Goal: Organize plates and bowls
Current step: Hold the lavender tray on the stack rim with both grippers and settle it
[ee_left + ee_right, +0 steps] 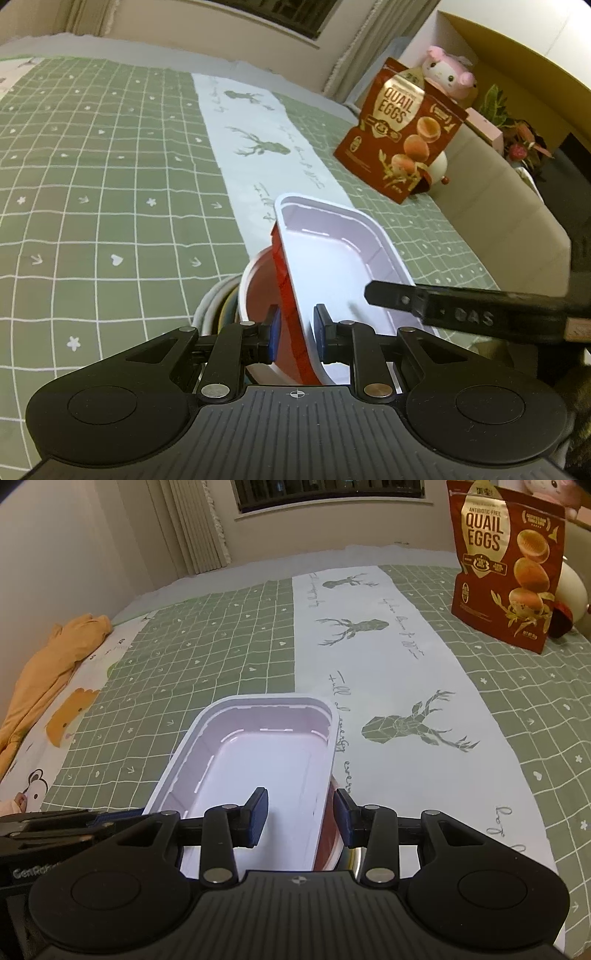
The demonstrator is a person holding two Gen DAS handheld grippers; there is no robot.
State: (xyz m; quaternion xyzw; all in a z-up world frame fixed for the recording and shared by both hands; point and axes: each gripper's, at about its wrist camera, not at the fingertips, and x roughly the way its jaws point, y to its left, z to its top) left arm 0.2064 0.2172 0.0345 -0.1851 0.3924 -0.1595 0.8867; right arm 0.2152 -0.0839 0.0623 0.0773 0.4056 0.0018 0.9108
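White plastic: a rectangular tray (258,760) with rounded corners, pale inside and red outside, is seen tilted above a red-and-white round bowl (258,291).
Stack: the bowl is nested in other bowls on the green checked cloth (110,166).
Left gripper (295,334): jaws are clamped on the tray's side wall.
Right gripper (300,821): jaws are set astride the opposite wall; pad contact cannot be told.

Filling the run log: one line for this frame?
left gripper: shut on tray wall | right gripper: straddling opposite wall, grip unclear | rectangular tray: tilted over red bowl | stage: stacking
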